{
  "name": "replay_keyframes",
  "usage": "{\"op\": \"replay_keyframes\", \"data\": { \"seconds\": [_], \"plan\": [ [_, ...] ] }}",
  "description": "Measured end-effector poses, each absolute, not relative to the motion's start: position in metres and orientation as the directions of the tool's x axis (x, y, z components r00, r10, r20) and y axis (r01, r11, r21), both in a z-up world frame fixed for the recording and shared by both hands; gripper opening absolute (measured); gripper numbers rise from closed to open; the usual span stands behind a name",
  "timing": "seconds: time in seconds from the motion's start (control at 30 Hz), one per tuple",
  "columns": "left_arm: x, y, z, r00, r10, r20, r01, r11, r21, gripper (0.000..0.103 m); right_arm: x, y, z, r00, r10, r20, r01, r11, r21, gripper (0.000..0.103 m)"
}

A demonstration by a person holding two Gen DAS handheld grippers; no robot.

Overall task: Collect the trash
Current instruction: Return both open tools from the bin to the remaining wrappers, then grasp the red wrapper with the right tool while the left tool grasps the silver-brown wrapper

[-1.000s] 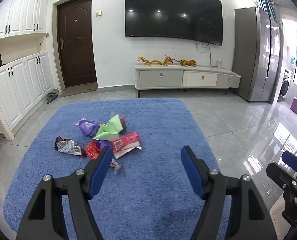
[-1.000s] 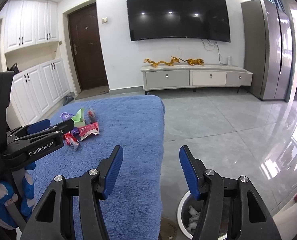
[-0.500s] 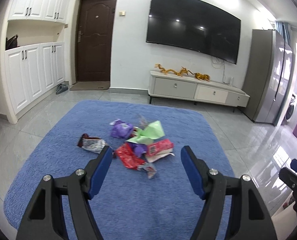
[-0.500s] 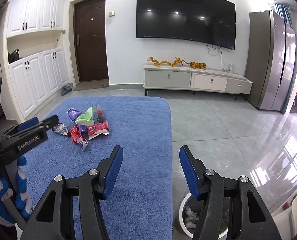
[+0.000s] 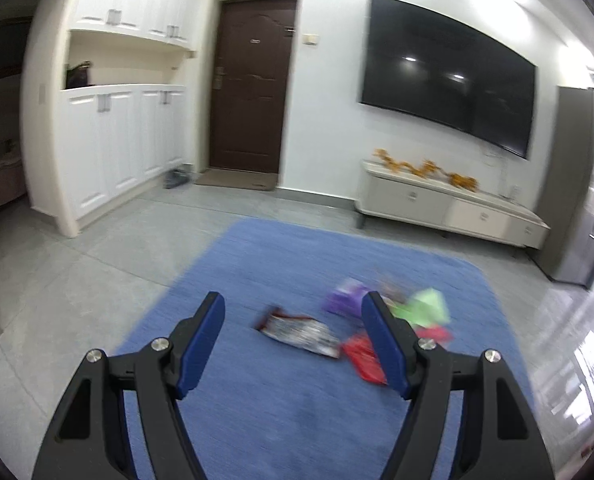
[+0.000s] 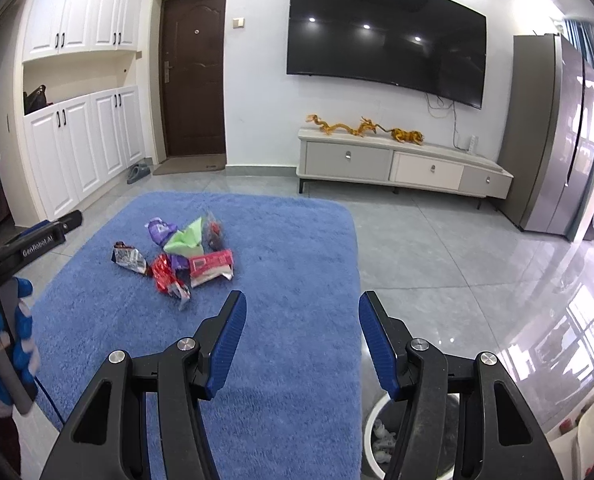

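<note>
My left tool hangs over the near part of the blue rug, jaws apart with nothing between them. The picture from it is smeared. Just past its tips lies a silver wrapper, with a red wrapper, a purple wrapper and a green wrapper bunched to its right. From my right tool, also spread and empty, I see the whole trash pile sitting together on the rug, well ahead and to the left. A white bin stands on the tiled floor just off the rug's edge, under the right finger. The gloved hand holding the left tool shows at the left edge.
</note>
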State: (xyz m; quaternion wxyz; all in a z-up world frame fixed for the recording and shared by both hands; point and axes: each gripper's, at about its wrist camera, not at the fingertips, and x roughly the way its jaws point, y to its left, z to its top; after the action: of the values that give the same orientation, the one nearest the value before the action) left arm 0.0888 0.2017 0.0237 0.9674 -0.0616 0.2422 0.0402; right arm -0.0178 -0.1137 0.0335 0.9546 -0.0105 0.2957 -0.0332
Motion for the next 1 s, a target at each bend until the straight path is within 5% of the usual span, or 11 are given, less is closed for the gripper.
{"op": "replay_keyframes", "data": {
  "seconds": [0.3,0.7,1.0],
  "plan": [
    [0.114,0.278,0.003,0.821,0.198,-0.536,-0.294,0.951,-0.098,0.07,0.021,-0.101,0.034,0.825,0.004,-0.565,-0.006,1.0,-0.003,0.058],
    [0.164,0.263,-0.048,0.743,-0.107,-0.661,-0.064,0.971,-0.229,0.069,0.092,-0.054,-0.02,0.729,0.175,-0.661,-0.176,0.982,0.066,0.058],
    [0.222,0.251,-0.074,0.678,-0.226,-0.699,-0.057,0.932,-0.357,0.069,0.151,-0.018,-0.08,0.598,0.325,-0.732,-0.288,0.94,0.182,0.056]
  ]
}}
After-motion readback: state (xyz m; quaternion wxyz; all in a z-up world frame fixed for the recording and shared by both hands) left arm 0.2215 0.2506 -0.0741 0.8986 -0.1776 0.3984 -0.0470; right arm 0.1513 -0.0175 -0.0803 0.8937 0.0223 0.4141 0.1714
